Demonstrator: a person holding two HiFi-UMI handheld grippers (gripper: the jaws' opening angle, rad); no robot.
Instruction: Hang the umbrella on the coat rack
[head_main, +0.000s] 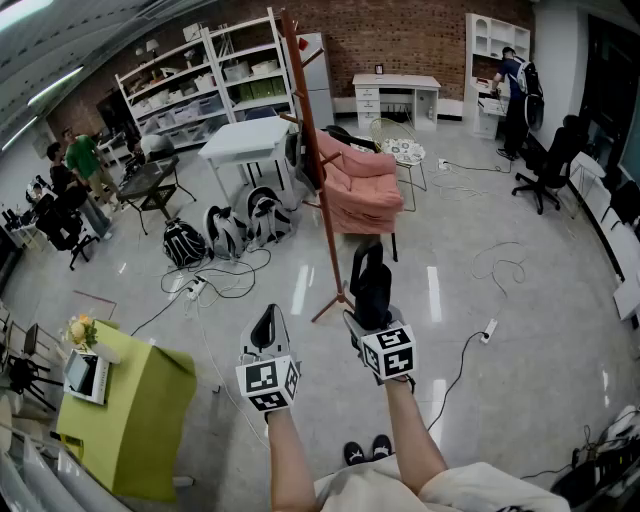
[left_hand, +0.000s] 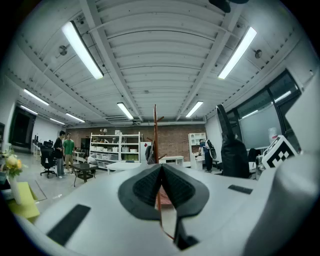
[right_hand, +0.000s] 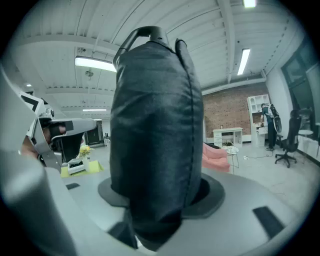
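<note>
The umbrella (head_main: 370, 280) is black, folded in its sleeve and upright, with a loop handle on top. My right gripper (head_main: 371, 318) is shut on its lower part. In the right gripper view the umbrella (right_hand: 155, 125) fills the middle and hides most of the pads of the right gripper (right_hand: 160, 197). The coat rack (head_main: 315, 160) is a tall red-brown pole with pegs, standing just beyond the umbrella. My left gripper (head_main: 268, 322) is level beside the right one, a little to its left. The left gripper (left_hand: 161, 185) is shut with nothing held, and the coat rack (left_hand: 155, 130) rises straight ahead of it.
A pink armchair (head_main: 357, 185) sits behind the rack. Backpacks (head_main: 225, 230) and cables lie on the floor to its left, near a white table (head_main: 245, 140). A green table (head_main: 130, 400) stands at my near left. A power strip (head_main: 488, 330) lies at the right. People stand far left and far right.
</note>
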